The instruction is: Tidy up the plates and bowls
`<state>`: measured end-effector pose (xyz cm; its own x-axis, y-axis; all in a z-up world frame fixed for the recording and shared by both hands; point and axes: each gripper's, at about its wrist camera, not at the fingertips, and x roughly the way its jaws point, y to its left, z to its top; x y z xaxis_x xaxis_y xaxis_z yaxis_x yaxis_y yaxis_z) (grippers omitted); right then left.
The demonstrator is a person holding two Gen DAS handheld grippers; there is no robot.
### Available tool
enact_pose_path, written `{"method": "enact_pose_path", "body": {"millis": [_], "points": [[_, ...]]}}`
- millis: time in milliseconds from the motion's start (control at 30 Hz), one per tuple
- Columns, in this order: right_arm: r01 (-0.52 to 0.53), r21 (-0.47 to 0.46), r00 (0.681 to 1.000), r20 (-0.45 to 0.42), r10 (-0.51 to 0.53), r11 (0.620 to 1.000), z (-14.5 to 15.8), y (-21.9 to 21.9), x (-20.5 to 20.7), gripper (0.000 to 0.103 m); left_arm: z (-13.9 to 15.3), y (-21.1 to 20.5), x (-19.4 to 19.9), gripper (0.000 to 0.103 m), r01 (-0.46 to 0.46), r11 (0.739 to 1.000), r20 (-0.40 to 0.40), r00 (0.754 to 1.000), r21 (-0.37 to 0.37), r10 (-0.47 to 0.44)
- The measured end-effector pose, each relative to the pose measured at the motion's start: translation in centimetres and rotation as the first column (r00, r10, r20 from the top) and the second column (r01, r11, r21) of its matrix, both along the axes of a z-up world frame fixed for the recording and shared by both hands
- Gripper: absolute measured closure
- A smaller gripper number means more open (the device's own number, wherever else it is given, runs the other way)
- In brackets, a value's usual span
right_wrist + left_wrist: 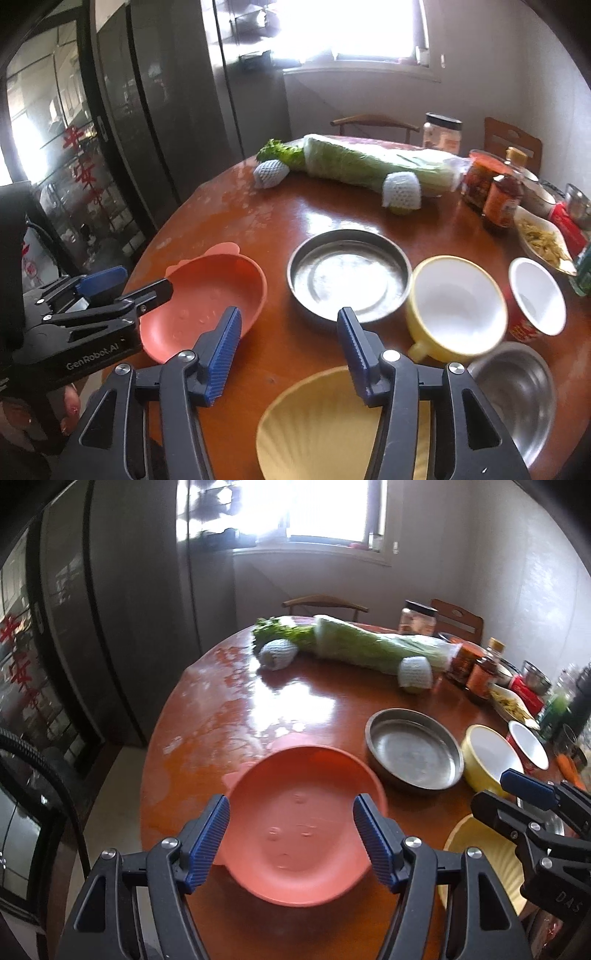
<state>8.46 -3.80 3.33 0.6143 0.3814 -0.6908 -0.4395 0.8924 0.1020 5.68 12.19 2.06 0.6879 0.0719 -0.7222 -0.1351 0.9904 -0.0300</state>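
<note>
A salmon-pink plate (303,830) lies on the round wooden table (295,709) near its front left edge. My left gripper (291,834) hovers just above the plate, open, with nothing between its pads. In the right wrist view the left gripper (136,282) reaches over the pink plate (207,302). My right gripper (290,347) is open above the rim of a yellow shell-shaped plate (325,424). Beyond lie a steel plate (347,273), a yellow bowl (458,306), a small white bowl (539,295) and a steel bowl (517,395). The right gripper (506,797) also shows in the left wrist view.
A long cabbage (369,162) and two net-wrapped fruits lie across the far side of the table. Jars, sauce bottles (502,203) and a dish of food crowd the right edge. Chairs stand behind the table, a dark cabinet (147,110) to the left. A hand (66,410) holds the left gripper.
</note>
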Motion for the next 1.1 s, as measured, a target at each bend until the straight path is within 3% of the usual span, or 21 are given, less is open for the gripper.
{"method": "enact_pose_path", "body": {"millis": [600,1100], "points": [[0.095,0.018,0.995,0.033,-0.095,0.995,0.9,-7.4,-4.7,0.045,0.1,-8.1,-1.4,0.034,0.17,0.985,-0.01,0.985,0.008,-0.17],[0.158,0.046,0.986,-0.056,-0.155,0.986,-2.0,-12.1,-8.6,0.045,-3.0,-10.7,-1.7,0.034,0.235,0.972,-0.08,0.969,-0.021,-0.236]]}}
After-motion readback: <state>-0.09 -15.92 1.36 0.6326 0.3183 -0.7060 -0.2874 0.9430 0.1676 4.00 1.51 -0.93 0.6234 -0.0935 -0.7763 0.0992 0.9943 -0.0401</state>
